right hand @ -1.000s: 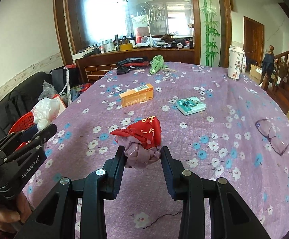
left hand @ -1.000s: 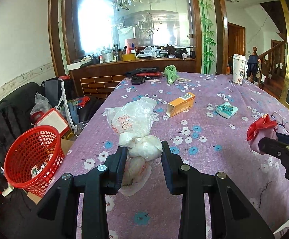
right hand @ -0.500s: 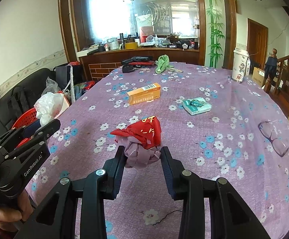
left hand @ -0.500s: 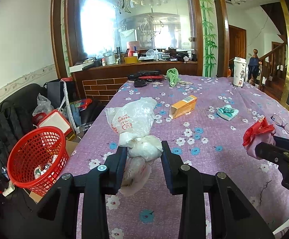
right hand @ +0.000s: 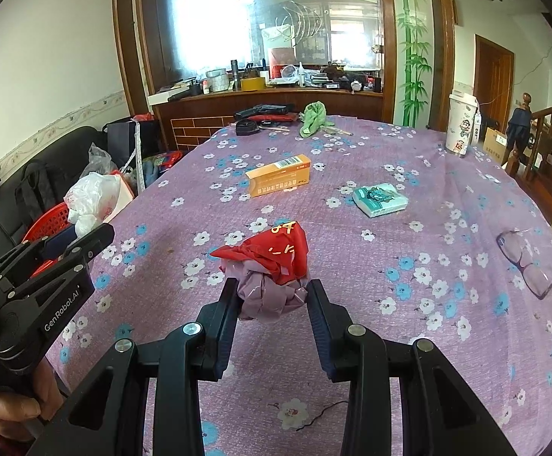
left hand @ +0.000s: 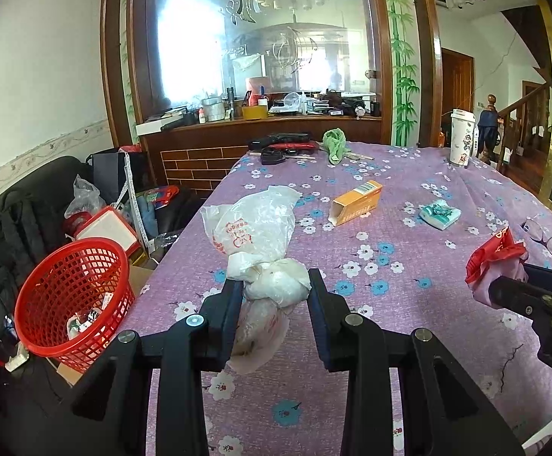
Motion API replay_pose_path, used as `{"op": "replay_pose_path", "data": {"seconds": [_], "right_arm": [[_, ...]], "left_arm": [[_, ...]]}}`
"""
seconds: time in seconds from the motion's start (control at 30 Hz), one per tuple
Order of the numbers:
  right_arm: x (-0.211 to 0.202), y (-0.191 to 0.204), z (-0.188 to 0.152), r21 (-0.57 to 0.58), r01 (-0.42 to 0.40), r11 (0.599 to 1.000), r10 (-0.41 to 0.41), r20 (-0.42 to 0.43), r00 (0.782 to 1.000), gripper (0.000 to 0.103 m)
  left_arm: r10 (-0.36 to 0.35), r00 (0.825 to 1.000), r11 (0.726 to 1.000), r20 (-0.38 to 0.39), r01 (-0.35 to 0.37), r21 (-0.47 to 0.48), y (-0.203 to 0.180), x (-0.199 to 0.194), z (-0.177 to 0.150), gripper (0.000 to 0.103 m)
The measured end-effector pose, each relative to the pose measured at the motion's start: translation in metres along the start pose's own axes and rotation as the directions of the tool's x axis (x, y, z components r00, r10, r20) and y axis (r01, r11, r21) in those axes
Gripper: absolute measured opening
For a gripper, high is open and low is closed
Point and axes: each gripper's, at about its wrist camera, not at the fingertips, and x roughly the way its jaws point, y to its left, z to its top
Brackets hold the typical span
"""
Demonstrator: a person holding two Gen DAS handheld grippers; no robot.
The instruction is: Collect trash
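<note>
My left gripper (left hand: 274,292) is shut on a knotted white plastic bag (left hand: 257,228) with red print and holds it above the left part of the table. The bag also shows in the right wrist view (right hand: 91,201). My right gripper (right hand: 270,296) is shut on a crumpled red and mauve plastic bag (right hand: 272,262), held above the purple flowered tablecloth (right hand: 408,235). That bag shows at the right of the left wrist view (left hand: 494,262). A red mesh basket (left hand: 70,296) with some trash inside stands on the floor left of the table.
On the table lie an orange box (right hand: 277,180), a teal tissue pack (right hand: 380,199), glasses (right hand: 526,262), a green cloth (right hand: 312,117), dark items (right hand: 264,114) and a paper cup (right hand: 462,125). A dark sofa (left hand: 17,205) with bags stands at the left.
Both grippers have pulled back slightly with their bags still held. The red basket now shows nearer the left gripper.
</note>
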Motion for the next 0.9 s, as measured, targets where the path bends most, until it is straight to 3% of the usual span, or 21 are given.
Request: {"op": "replay_pose_path", "data": {"seconds": [0.5,0.9], "right_arm": [[0.013,0.013,0.002,-0.028,-0.007,1.0,0.006,-0.025,1.0,0.039],[0.031,0.051,0.016,-0.101,-0.04,0.994,0.035,-0.05,0.998,0.039]], "left_arm": [[0.009,1.0,0.999,-0.003,-0.009,-0.031,0.015,0.002,-0.001,0.033],[0.045,0.999,0.994,0.0,-0.045,-0.103,0.056,0.003,0.001,0.033]]}}
